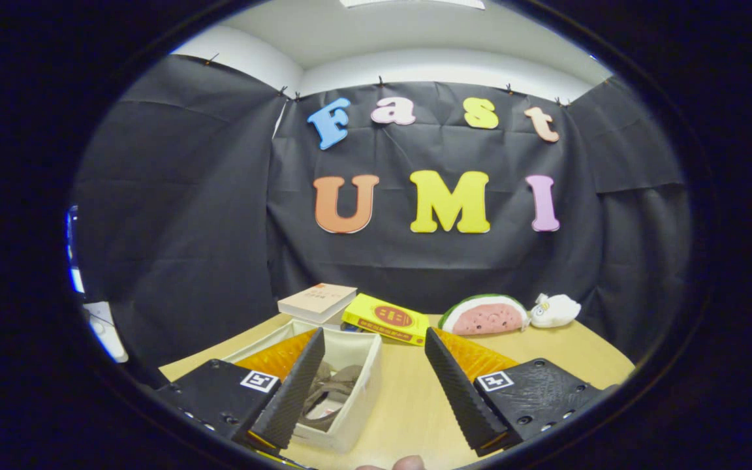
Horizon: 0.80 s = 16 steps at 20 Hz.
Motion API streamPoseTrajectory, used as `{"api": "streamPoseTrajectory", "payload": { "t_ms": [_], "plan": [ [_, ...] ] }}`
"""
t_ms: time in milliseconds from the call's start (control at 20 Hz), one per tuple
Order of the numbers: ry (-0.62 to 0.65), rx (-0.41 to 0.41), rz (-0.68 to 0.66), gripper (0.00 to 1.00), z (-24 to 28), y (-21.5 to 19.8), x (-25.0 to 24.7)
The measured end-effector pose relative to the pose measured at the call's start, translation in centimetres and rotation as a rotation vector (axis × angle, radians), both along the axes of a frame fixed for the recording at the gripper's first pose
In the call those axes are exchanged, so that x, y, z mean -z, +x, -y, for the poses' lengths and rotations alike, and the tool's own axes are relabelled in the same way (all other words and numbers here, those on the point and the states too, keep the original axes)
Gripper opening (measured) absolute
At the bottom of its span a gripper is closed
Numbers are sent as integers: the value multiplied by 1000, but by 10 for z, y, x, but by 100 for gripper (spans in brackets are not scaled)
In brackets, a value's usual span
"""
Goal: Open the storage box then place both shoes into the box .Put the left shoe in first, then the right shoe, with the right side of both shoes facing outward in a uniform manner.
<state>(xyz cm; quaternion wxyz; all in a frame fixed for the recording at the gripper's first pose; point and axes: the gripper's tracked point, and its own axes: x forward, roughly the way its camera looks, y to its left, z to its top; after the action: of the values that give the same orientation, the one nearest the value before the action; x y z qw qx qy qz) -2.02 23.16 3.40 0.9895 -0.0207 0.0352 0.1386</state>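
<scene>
The white storage box (361, 398) stands open on the wooden table, just ahead of my left finger (297, 385) and partly covered by it. Inside it lie dark brown shoes (331, 386); how many and which way they face I cannot tell. My gripper (373, 344) hangs above the table with its fingers wide apart and nothing between them. The right finger (457, 385) is over bare tabletop to the right of the box.
Beyond the box lie a pale book (318, 301) and a yellow book (386, 318). A watermelon-slice plush (484, 315) and a small white plush (555, 310) sit at the table's (415, 405) far right. A fingertip (408, 463) shows beneath the gripper.
</scene>
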Motion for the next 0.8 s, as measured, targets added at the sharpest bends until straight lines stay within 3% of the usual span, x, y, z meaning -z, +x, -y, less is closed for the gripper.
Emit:
{"api": "streamPoseTrajectory", "payload": {
  "t_ms": [200, 500, 800],
  "plan": [
    [1, 103, 94, 96, 56, -6, -14],
    [-12, 233, 162, 96, 99, -10, -17],
    [2, 198, 117, 95, 87, -11, 0]
  ]
}}
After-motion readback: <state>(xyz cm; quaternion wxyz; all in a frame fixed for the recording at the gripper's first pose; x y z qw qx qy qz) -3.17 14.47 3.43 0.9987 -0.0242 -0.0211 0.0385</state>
